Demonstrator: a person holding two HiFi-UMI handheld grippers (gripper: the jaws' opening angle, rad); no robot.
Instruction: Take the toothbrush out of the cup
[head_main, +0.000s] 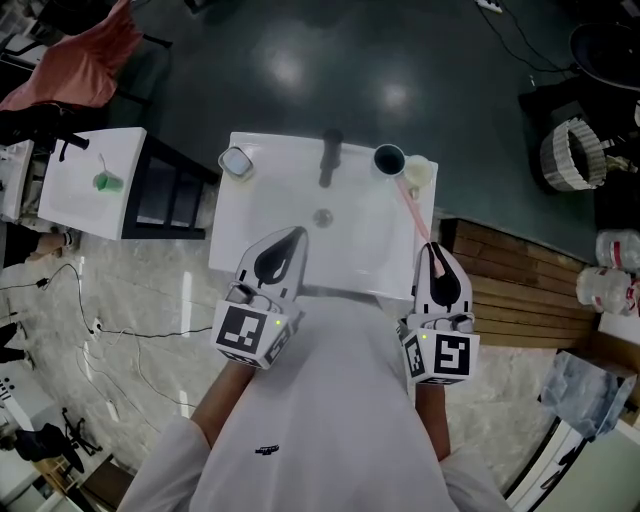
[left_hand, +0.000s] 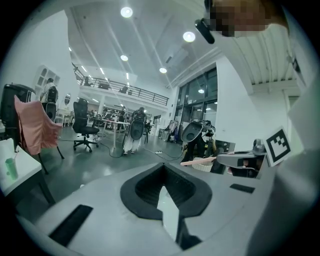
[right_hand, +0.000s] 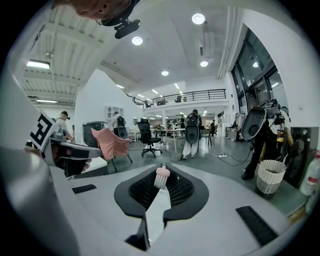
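Far left of the left fingers, a white side table (head_main: 70, 190) carries a small green object (head_main: 107, 181). A dark gap separates its edge from the sink (head_main: 255, 215). The left gripper (head_main: 292, 238) hovers over the sink's near edge, its fingers together at the tips with nothing between them. Ahead and to the left of them a pale cup (head_main: 237, 162) sits at the back corner. Straight ahead the basin lies open up to the faucet (head_main: 330, 158).

The right gripper (head_main: 434, 252) is clamped on the pink toothbrush (head_main: 413, 212). The toothbrush runs forward from the fingers along the sink's right edge, bristle end leading. Its far end lies just beside the dark cup (head_main: 389, 158); whether it touches the rim cannot be told. A cream cup (head_main: 420, 170) stands just right of the dark one. Right of the right fingers, wooden boards (head_main: 510, 290) adjoin the sink.

The sink is glossy white. Marble-patterned flooring (head_main: 130, 290) with loose cables spreads to the left of it, and beyond it is a dark polished floor. A white woven basket (head_main: 572, 155) stands well off to the right. The gripper views show a large hall with office chairs and ceiling lights.
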